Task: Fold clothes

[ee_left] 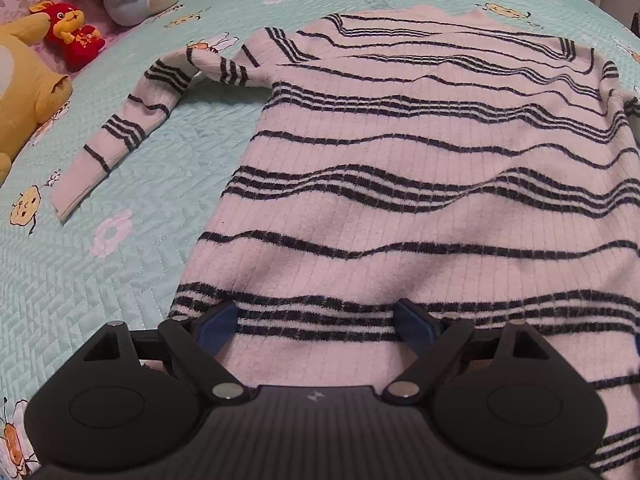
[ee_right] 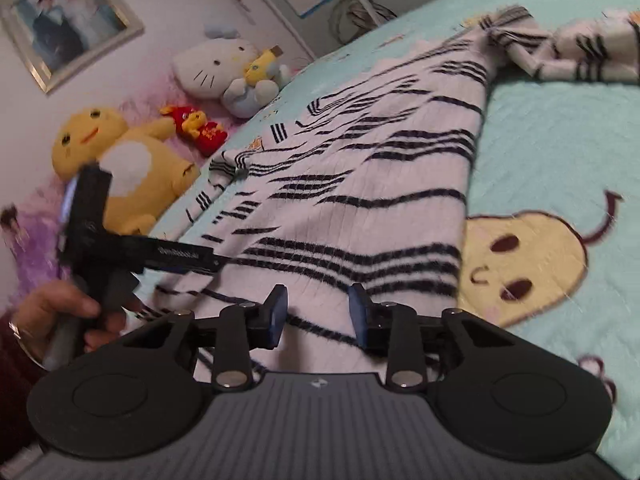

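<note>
A ribbed white sweater (ee_left: 420, 184) with thin dark stripes, single and in bands of three or four, lies spread flat on a mint quilt (ee_left: 100, 280) stitched in a herringbone pattern and printed with pink flowers and round smiling cartoon faces. Its knit looks fuzzy and soft. In the left wrist view one sleeve (ee_left: 132, 120) bends out to the side and lies on the quilt; in the right wrist view the other sleeve (ee_right: 568, 56) is bunched near the far edge. The left gripper (ee_left: 316, 324) hovers over the hem with its blue-padded jaws spread wide, holding nothing. The right gripper (ee_right: 318, 312) is also over the hem, jaws parted and empty. In the right wrist view a hand (ee_right: 60, 312) grasps the left tool's handle, and small white lettering on that tool's black bar is too blurred to read. Plush toys sit at the bed's edge: a white cat (ee_right: 216, 66), a yellow bear (ee_right: 120, 168) and a small red toy (ee_left: 74, 34). A framed picture (ee_right: 68, 16) hangs on the wall.
</note>
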### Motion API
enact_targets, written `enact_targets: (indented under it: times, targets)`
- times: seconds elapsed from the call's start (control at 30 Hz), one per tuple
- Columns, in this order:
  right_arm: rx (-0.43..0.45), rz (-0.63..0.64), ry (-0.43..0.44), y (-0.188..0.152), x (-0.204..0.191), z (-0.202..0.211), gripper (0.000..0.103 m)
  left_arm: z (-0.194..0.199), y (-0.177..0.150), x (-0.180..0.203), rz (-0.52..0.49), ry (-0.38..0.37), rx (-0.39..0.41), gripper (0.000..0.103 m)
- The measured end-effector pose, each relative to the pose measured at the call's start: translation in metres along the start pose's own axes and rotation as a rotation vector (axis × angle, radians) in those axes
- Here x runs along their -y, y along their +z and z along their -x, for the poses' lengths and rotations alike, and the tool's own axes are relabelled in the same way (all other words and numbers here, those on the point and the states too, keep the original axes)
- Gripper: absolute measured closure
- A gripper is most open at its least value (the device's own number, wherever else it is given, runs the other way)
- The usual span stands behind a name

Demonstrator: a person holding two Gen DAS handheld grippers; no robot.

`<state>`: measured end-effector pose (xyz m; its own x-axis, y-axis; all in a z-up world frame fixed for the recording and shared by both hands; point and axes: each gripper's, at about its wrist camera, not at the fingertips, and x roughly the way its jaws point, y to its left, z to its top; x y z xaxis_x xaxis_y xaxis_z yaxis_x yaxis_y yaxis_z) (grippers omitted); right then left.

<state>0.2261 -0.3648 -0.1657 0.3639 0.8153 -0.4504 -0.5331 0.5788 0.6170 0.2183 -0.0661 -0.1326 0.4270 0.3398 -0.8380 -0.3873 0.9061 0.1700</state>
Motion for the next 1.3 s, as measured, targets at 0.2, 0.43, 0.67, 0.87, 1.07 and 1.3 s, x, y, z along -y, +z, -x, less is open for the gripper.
enact_targets:
  times: [0.2, 0.43, 0.67, 0.87, 1.07, 1.3]
  targets:
    - [0.015, 0.012, 0.051, 0.007, -0.021, 0.017, 0.067, -0.002, -0.002, -0.002, 0.014, 0.012, 0.002, 0.006]
    - [-0.017, 0.101, 0.046, -0.009, -0.024, 0.008, 0.052, -0.003, -0.003, -0.004, 0.028, 0.018, 0.007, 0.002]
    - [-0.022, 0.104, 0.041, -0.006, -0.033, 0.015, 0.051, -0.005, -0.006, -0.006, 0.041, 0.017, 0.015, 0.000]
    - [0.004, 0.052, 0.072, -0.006, -0.021, 0.020, 0.043, -0.007, -0.012, -0.013, 0.070, -0.015, 0.043, 0.000]
    - [0.027, -0.006, 0.097, -0.008, -0.007, 0.022, 0.043, -0.005, -0.015, -0.018, 0.097, -0.036, 0.058, 0.000]
    - [0.127, -0.136, 0.071, -0.005, 0.029, 0.042, 0.043, 0.028, -0.026, 0.000, 0.080, 0.023, 0.136, 0.010]
